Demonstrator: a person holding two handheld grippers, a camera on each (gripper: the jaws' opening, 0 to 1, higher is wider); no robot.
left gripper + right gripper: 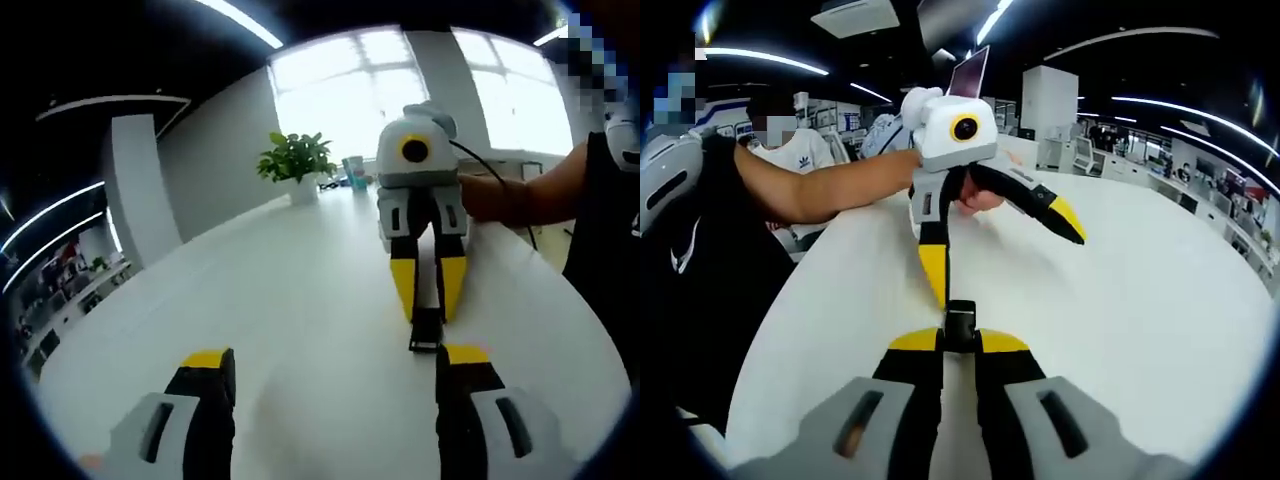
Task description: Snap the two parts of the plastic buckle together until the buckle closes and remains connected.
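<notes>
A small black plastic buckle piece (960, 322) is pinched between the yellow tips of my right gripper (960, 342), just above the white table (1140, 300). In the left gripper view the same buckle piece (427, 332) sticks out of the right gripper (428, 305), which points at the camera. My left gripper (335, 360) is wide open and holds nothing. From the right gripper view, the left gripper (1002, 255) faces me with its jaws spread, and one yellow fingertip (933, 272) sits just beyond the buckle. I cannot tell whether a second buckle part is attached.
A potted plant (297, 160) and small items (352, 172) stand at the table's far end. A person's arm (520, 195) holds the right gripper, and another arm (810, 190) holds the left one. A laptop screen (970, 72) stands behind.
</notes>
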